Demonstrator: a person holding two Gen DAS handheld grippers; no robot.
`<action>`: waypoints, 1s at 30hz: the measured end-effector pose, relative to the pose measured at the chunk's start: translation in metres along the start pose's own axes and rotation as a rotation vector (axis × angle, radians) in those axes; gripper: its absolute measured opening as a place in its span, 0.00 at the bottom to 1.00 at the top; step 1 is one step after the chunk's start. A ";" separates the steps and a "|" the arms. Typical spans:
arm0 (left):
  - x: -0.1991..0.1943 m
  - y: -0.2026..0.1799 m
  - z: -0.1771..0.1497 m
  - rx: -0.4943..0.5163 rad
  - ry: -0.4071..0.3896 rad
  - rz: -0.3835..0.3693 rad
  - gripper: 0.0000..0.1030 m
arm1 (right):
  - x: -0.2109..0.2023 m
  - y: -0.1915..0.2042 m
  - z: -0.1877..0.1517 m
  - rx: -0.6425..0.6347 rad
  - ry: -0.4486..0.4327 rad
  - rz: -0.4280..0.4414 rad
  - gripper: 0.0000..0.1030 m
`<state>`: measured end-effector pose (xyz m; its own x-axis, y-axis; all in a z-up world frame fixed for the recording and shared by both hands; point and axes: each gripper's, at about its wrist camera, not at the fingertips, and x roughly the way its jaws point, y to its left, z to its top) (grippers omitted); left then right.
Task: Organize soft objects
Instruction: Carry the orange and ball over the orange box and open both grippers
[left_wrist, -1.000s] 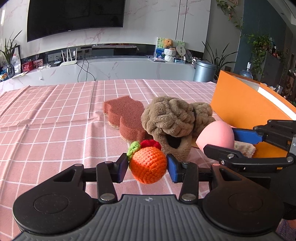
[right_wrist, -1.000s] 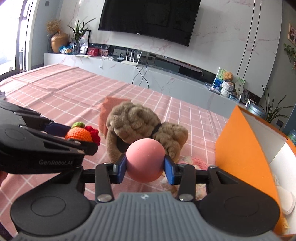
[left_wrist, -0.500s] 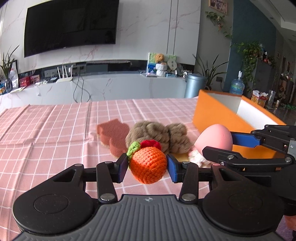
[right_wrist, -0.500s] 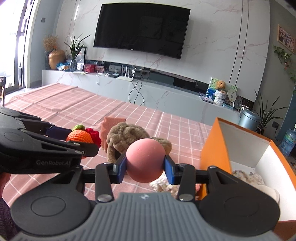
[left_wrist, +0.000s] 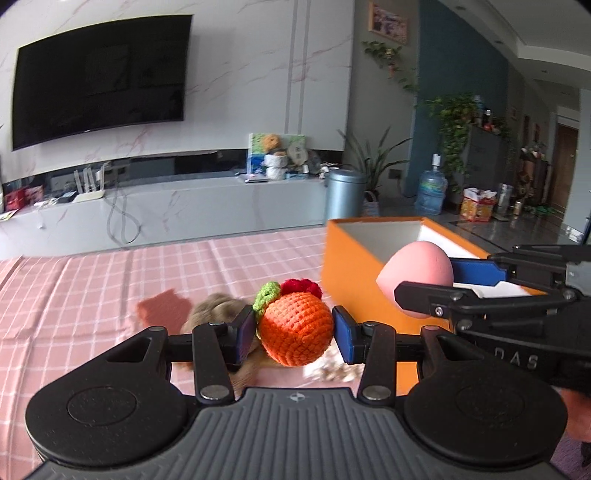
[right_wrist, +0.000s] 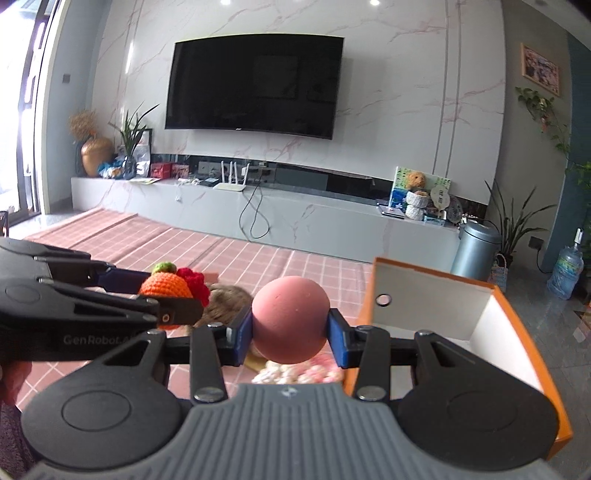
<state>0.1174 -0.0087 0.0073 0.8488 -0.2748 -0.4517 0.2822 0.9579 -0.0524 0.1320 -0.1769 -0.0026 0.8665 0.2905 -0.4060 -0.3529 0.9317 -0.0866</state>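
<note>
Orange crochet, tight between two blue pads: the left gripper (left_wrist: 294, 329) is clamped on the knitted orange (left_wrist: 296, 328), its green leaf and red tuft poking up at the top, and the toy is carried clear above the table (left_wrist: 92, 280) with its pink checked cloth. Just to its right, the right gripper (right_wrist: 290, 329) squeezes the pink ball (right_wrist: 290, 319) between its own blue pads, and that ball is also off the cloth, in the air. The two tools ride side by side, close together, the left one's black frame filling the left side of the right wrist view and the right one's reaching in from the right edge of the left wrist view, where the ball shows as a pink egg shape in front of the box's near wall. The orange box (right_wrist: 524, 334) sits at the right side of the table, open at the top with white inner walls, a small round hole in its far wall; its floor is mostly hidden behind the gripper. Down on the cloth, behind the knitted orange, lies a brown fluffy toy (left_wrist: 218, 308), and left of that a flat reddish sponge (left_wrist: 164, 308), both a touch blurred. Right below the two grippers, near the box's left wall, a pale pink-and-white fuzzy thing (right_wrist: 299, 373) peeks out, too blurred to make out further. A dark television hangs on the marble wall beyond the table's far edge.
</note>
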 end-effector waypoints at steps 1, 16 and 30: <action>0.002 -0.004 0.002 0.007 -0.003 -0.013 0.49 | -0.003 -0.006 0.002 0.006 -0.001 -0.003 0.41; 0.068 -0.068 0.036 0.119 0.041 -0.237 0.49 | -0.009 -0.100 0.021 0.043 0.113 -0.057 0.41; 0.155 -0.111 0.041 0.501 0.181 -0.265 0.49 | 0.071 -0.188 0.018 0.153 0.317 -0.022 0.41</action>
<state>0.2359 -0.1614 -0.0202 0.6434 -0.4380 -0.6279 0.6877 0.6910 0.2226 0.2665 -0.3275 0.0009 0.7119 0.2102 -0.6701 -0.2576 0.9658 0.0294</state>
